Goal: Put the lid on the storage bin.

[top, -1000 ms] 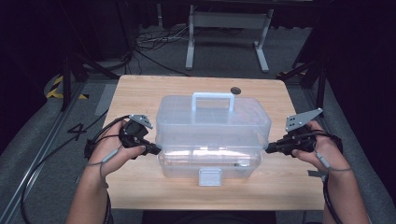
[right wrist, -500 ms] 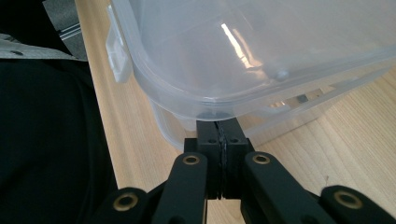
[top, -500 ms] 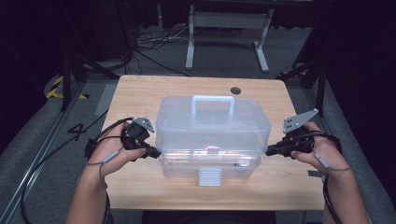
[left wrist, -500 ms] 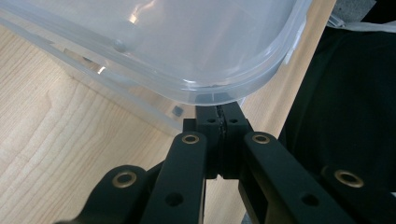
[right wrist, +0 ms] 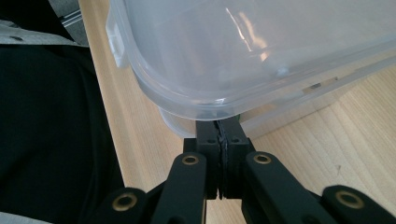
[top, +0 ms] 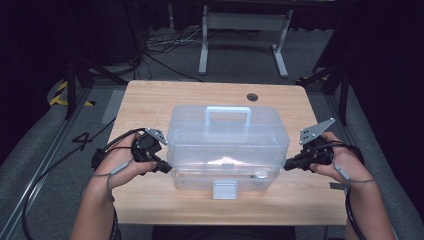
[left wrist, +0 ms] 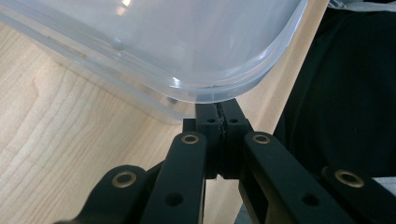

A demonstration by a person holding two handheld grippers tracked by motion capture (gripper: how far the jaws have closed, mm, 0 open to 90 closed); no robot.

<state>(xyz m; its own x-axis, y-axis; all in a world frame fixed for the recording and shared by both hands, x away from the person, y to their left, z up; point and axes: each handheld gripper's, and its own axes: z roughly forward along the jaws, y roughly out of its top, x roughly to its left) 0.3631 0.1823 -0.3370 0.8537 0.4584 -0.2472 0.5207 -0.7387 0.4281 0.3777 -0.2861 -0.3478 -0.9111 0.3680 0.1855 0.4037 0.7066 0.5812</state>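
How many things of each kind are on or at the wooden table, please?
Clear plastic box with lid: 1
Handle on the lid: 1
Front latch: 1
Grippers, left gripper and right gripper, both shut at the box's ends: 2
Table: 1
Total: 6

left gripper (top: 167, 168) black, brass screws | right gripper (top: 287, 164) alike | grey plates | cables, perhaps black
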